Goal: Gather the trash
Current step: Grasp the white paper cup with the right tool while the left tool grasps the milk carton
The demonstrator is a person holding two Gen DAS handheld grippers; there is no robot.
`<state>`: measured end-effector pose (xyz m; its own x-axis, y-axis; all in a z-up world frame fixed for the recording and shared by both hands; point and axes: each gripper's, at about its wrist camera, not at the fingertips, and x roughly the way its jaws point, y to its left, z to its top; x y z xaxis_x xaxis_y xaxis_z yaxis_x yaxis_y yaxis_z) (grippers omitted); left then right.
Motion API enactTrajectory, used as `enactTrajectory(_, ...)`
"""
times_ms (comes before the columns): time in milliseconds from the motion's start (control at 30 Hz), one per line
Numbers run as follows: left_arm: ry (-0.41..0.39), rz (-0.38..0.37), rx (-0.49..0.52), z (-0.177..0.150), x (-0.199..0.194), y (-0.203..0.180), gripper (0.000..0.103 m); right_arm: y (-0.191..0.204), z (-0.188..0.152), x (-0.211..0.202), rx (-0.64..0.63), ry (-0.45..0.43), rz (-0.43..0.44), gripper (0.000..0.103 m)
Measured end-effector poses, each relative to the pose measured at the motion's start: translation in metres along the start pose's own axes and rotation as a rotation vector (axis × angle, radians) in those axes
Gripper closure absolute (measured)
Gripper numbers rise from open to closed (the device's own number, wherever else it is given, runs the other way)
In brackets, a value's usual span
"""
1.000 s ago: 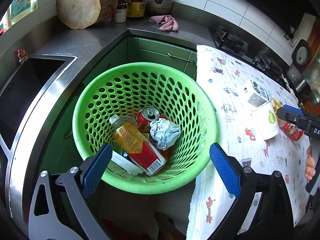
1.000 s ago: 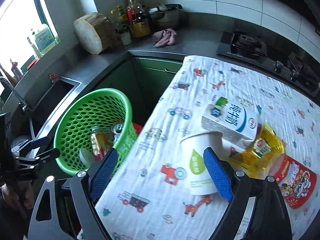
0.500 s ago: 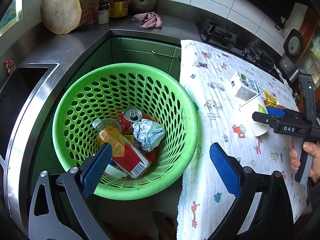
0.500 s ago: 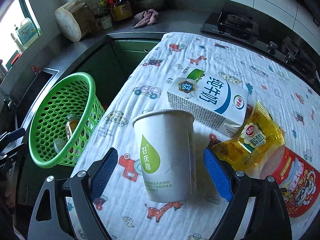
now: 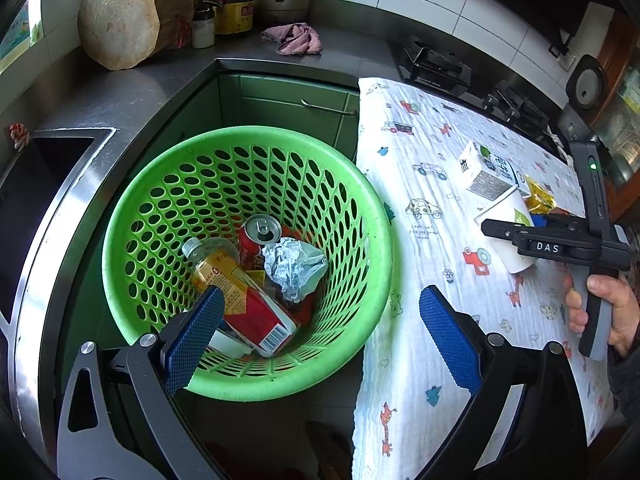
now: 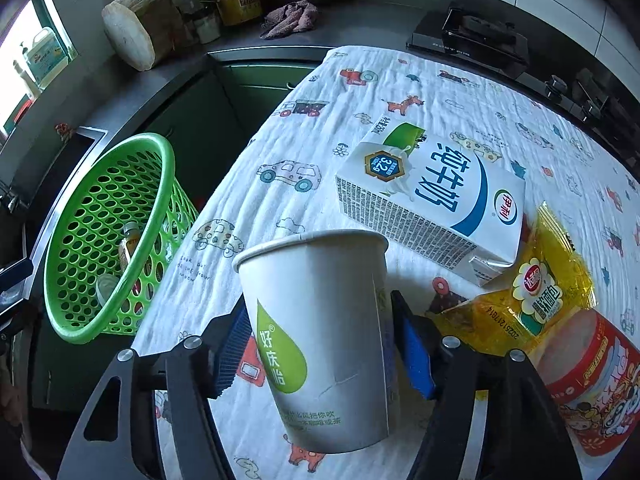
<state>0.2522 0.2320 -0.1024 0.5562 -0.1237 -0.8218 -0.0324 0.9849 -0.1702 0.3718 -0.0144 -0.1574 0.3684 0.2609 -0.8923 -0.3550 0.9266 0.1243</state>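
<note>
A white paper cup (image 6: 316,292) with a green drop logo stands on the cartoon-print cloth (image 6: 360,120). My right gripper (image 6: 320,354) has it between its blue pads, which touch its sides while the jaws are closing. The left wrist view shows the same cup (image 5: 506,216) and a hand on the gripper's handle. Beside the cup lie a milk carton (image 6: 432,196), a yellow snack wrapper (image 6: 532,292) and a red tub (image 6: 592,380). My left gripper (image 5: 320,320) hangs open above the green basket (image 5: 248,136), which holds a can (image 5: 260,228), a crumpled wrapper (image 5: 294,268) and a bottle (image 5: 240,300).
The basket stands on the floor between the table's left edge and green cabinets (image 5: 288,100). A steel sink (image 5: 36,184) is to the left. A wooden block (image 5: 120,16), bottles and a pink rag (image 5: 296,40) sit on the back counter. A stove (image 6: 480,40) lies behind the table.
My right gripper came down around the paper cup and its jaws narrowed onto it. The left gripper's view shifted a little towards the table early on, then held still.
</note>
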Motion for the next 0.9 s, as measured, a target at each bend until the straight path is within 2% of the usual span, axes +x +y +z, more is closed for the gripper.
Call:
enactTrajectory(267,-0.005,-0.016,0.033,0.004,-0.001,-0.016,0.006,-0.002,-0.024,-0.035,-0.004,-0.041,0.023,0.04)
enactTrajectory(433,-0.011,-0.049,0.1,0.011,0.003,-0.042,0.006,-0.012,-0.052,-0.066,0.017,-0.064,0.041,0.04)
enactTrajectory(633,-0.02,-0.108,0.273,0.029,0.019,-0.083,0.006,-0.023,-0.087,-0.099,0.047,-0.083,0.044,0.04)
enactTrajectory(900,-0.045,-0.24,0.586,0.064,0.057,-0.146,0.006,-0.04,-0.129,-0.128,0.139,-0.099,0.034,0.04)
